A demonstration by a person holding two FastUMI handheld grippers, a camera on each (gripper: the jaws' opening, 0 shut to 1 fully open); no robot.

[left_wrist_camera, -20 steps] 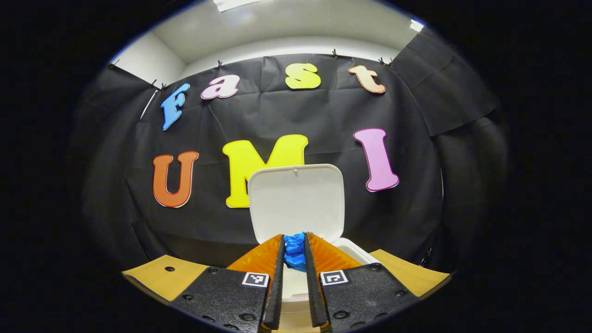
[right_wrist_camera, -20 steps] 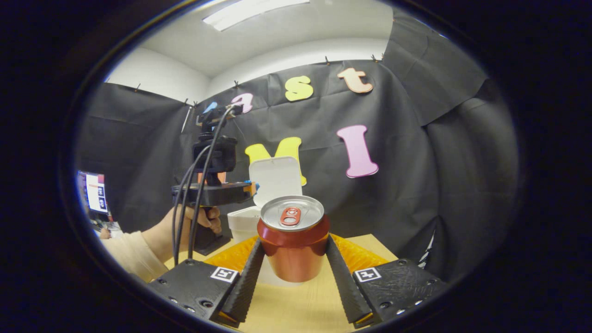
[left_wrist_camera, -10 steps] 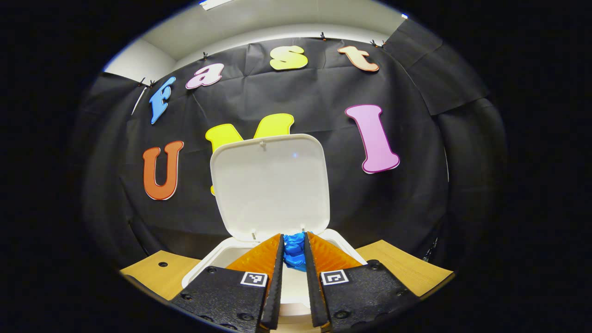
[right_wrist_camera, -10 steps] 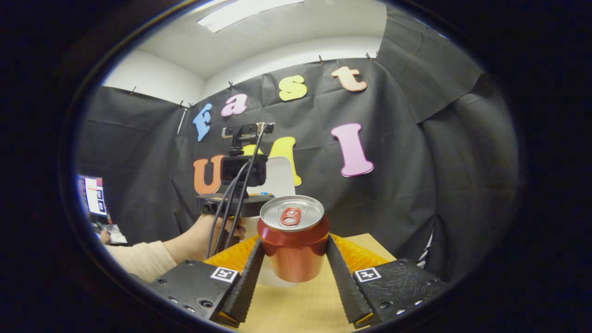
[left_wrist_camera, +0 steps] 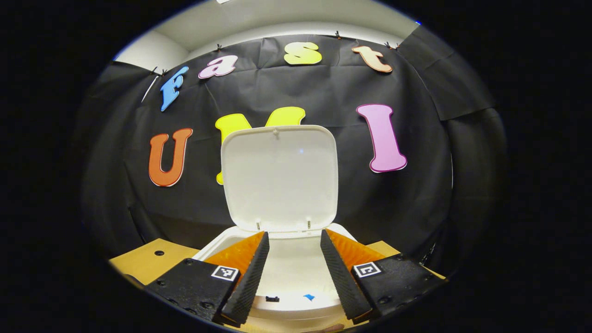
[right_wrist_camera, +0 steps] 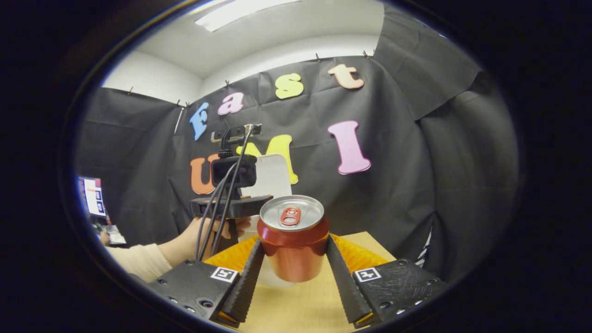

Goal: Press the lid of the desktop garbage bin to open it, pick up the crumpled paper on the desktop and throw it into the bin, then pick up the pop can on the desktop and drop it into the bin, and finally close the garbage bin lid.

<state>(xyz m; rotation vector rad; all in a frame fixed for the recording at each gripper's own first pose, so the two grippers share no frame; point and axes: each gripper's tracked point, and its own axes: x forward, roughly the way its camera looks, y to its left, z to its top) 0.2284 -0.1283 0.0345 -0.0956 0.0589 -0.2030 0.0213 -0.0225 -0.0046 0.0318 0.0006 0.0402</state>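
I see the white plastic desktop bin (left_wrist_camera: 217,243) with its flat lid (left_wrist_camera: 280,178) standing upright, so opening is done. My left gripper (left_wrist_camera: 290,268) hangs spread and empty above the opening, where a blue scrap (left_wrist_camera: 308,297), probably the crumpled paper, lies inside. My right gripper (right_wrist_camera: 292,273) clamps the red pop can (right_wrist_camera: 293,245) above the wooden table (right_wrist_camera: 300,307). Dropping the can and closing the lid remain.

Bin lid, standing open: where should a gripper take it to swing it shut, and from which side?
Judging by the left gripper view, take the bin lid at its free top edge, opposite the hinges at its base, coming from above and behind and pushing forward and down. It stands nearly upright over the bin; the edge farthest from the hinge likely gives most leverage.
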